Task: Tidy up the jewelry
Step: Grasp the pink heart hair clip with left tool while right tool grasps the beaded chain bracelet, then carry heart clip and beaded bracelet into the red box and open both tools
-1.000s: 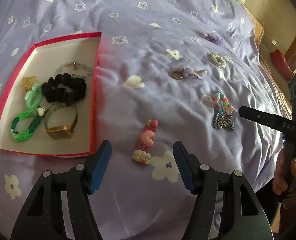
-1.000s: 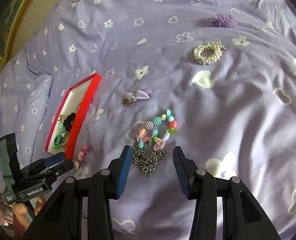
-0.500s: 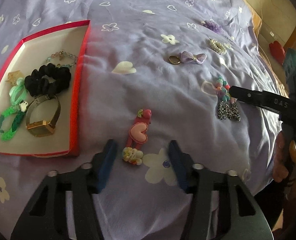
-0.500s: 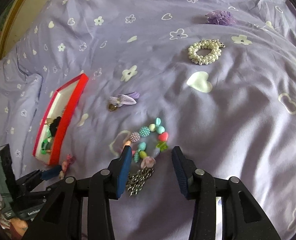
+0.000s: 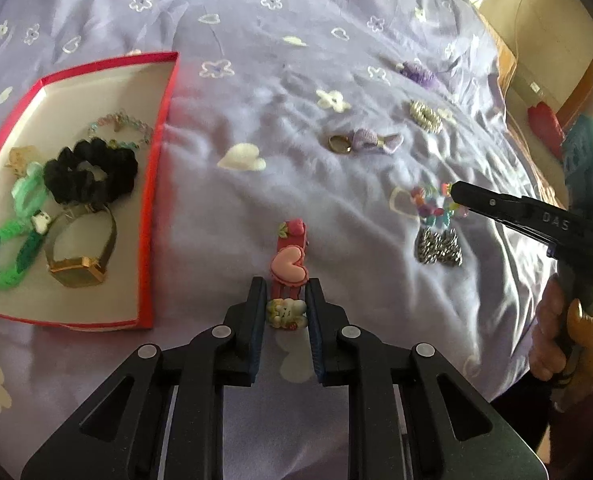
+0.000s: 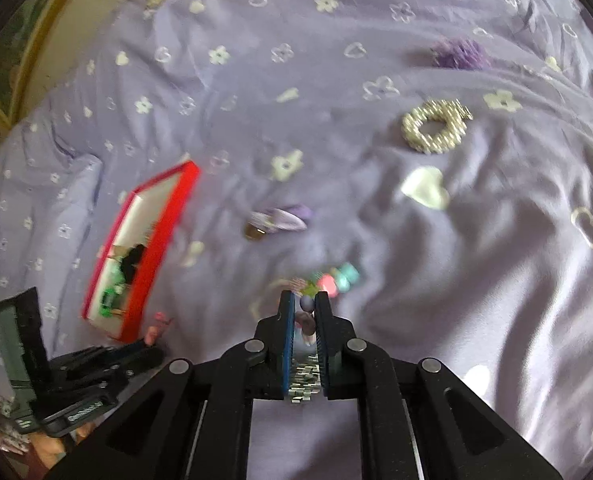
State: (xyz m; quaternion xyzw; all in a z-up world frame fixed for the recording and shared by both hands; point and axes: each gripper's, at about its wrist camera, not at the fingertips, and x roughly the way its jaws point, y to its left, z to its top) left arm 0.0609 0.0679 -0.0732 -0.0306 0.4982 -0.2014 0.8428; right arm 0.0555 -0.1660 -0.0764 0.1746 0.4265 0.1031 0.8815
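A pink hair clip [image 5: 288,264] with a heart and a small charm lies on the purple bedspread. My left gripper [image 5: 286,292] is closing, and its blue pads touch both sides of the clip's near charm. To the right, a colourful bead bracelet [image 5: 436,204] with a silver chain [image 5: 438,246] lies by my right gripper [image 6: 305,308]. That gripper's jaws are closing too, with beads and chain pinched between the pads. A red box [image 5: 164,120] at the left holds a black scrunchie [image 5: 90,176], a gold watch [image 5: 78,268] and green bands [image 5: 12,256].
Further back on the bedspread lie a purple bow clip [image 5: 370,140], a pearl scrunchie [image 6: 434,128] and a purple flower piece [image 6: 460,54]. The bed edge drops off at the right, past the hand [image 5: 552,328] that grips the right tool.
Both grippers have narrowed from wide open. The left now hugs the pink clip's charm; the right has slid forward over the chain and beads and closed on them.
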